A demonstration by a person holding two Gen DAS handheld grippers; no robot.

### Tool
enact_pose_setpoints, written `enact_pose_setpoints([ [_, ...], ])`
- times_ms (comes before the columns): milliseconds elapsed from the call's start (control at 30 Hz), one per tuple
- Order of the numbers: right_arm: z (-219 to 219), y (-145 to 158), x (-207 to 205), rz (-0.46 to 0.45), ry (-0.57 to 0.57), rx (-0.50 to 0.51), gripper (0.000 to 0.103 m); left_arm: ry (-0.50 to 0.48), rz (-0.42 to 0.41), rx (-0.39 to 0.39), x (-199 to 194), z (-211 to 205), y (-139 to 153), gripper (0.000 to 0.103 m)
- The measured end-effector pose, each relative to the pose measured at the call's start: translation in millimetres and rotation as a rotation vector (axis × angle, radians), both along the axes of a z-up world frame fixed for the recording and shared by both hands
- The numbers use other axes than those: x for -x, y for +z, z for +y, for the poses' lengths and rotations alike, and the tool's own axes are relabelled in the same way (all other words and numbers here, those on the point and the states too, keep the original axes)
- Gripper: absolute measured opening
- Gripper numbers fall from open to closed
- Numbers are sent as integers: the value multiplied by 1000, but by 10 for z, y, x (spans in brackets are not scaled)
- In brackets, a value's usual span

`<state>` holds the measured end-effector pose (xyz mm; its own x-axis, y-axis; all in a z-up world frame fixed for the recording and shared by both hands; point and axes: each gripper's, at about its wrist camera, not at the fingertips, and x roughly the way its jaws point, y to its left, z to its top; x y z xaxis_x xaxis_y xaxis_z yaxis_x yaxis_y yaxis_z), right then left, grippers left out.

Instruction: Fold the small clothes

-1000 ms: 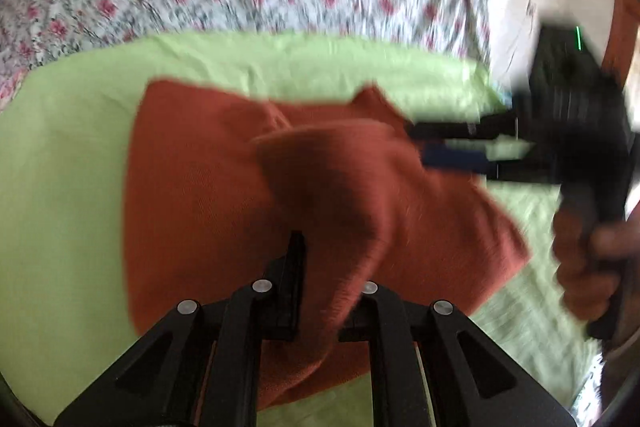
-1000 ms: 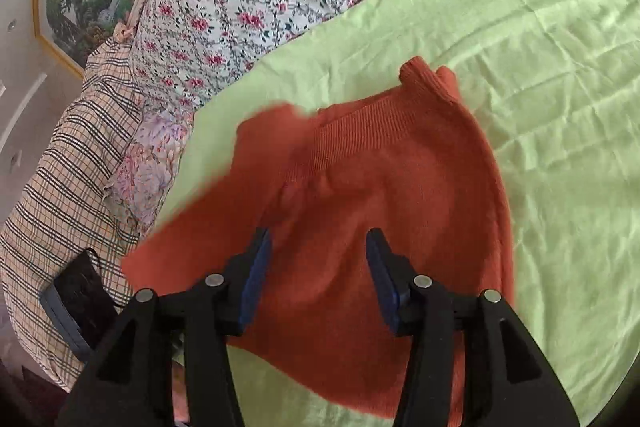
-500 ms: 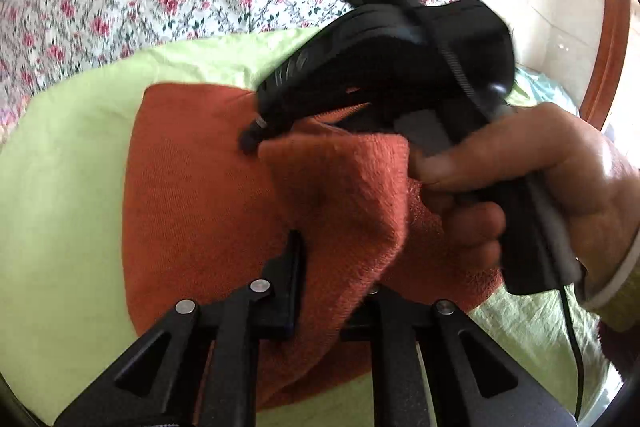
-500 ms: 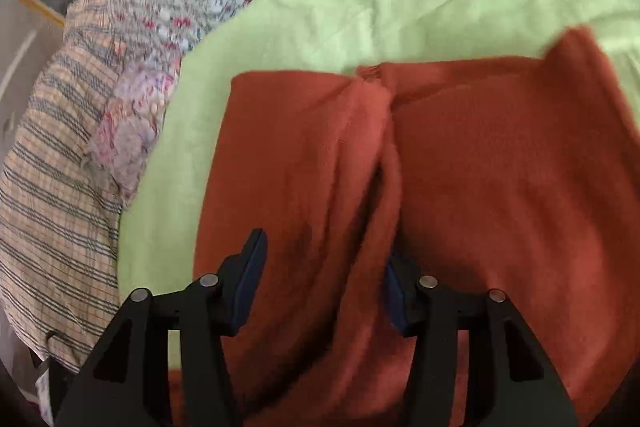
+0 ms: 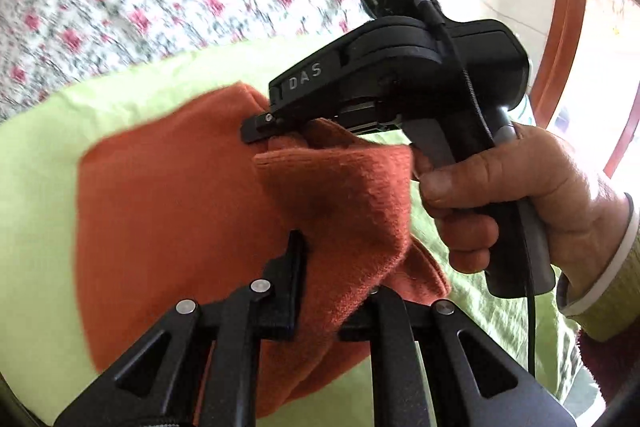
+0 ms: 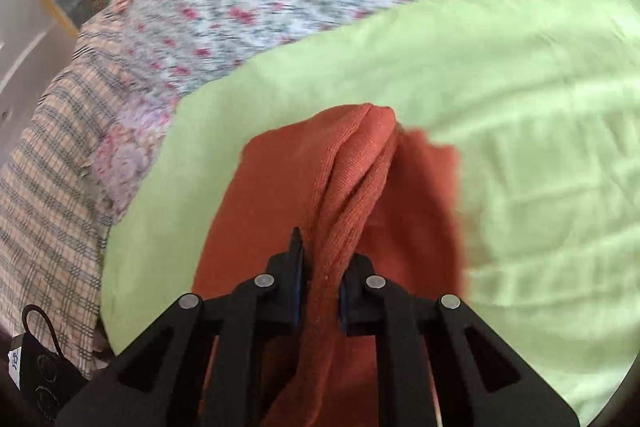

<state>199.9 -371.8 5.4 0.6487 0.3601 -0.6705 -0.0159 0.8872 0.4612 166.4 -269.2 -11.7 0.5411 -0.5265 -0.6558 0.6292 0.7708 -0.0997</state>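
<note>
Orange knit garment (image 6: 352, 195) between both jaws

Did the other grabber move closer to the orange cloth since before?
Yes. In the left view the right gripper came in from the right edge across the green sheet; its jaws have just been closing on the orange cloth.

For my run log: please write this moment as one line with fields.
left gripper: shut on orange garment | right gripper: jaws just closing, pinching same garment | surface: green sheet | stage: fold in progress
</note>
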Motion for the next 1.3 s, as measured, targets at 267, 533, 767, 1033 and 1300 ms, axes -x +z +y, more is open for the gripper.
enact_pose_setpoints([
  [267, -209, -301, 79, 27, -40, 13, 15, -20, 29, -37, 44, -134, -168, 20],
  [533, -275, -293, 163, 14, -61, -13, 24, -35, 88, 6, 202, 248, -28, 44],
  [767, -476, -226, 444, -5, -126, -43, 50, 130, 138, 120, 134, 1107, 120, 78],
  [1033, -417, -394, 448, 45, -91, -140, 65, 289, 412, 272, -660, 1659, -332, 80],
  [1300, -232, -478, 303, 103, -64, -130, 43, 211, 490, 331, -1018, 1466, -619, 46],
])
